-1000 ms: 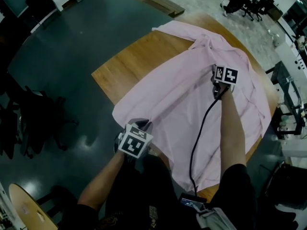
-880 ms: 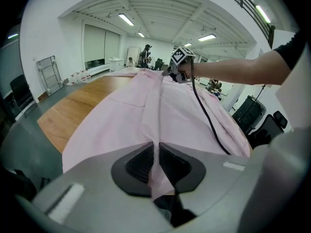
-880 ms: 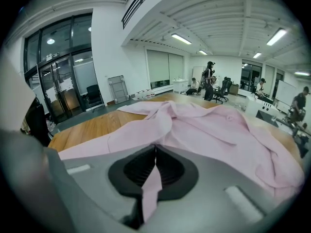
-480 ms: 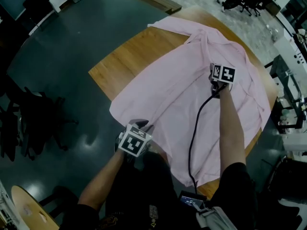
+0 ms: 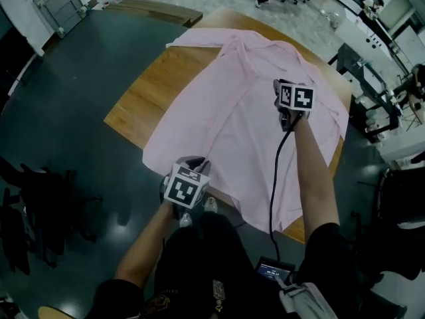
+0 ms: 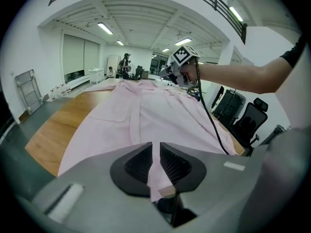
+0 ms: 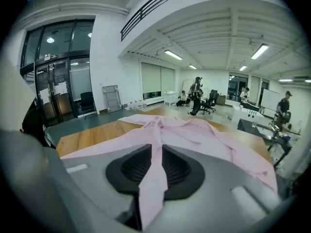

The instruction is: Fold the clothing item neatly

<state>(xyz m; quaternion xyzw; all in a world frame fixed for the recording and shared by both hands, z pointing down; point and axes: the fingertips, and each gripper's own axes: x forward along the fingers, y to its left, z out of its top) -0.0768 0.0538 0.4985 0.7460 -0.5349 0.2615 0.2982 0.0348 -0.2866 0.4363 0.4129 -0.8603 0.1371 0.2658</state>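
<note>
Only the gripper views show the grips: the left gripper [image 6: 155, 154] jaws, just closing, pinch the pink shirt [image 5: 232, 111] at its edge. The right gripper [image 7: 156, 155] jaws, just opened wider, seemingly clamp a fold. From above, the pink shirt lies spread and wrinkled across the wooden counter [image 5: 153, 88].

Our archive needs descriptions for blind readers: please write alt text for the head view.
A pink shirt lies spread over a wooden table, seen from above and held by two handheld grippers. The left gripper pinches the near hem, its jaws having just closed further. The right gripper, whose jaws just widened, holds fabric mid-shirt.
</note>
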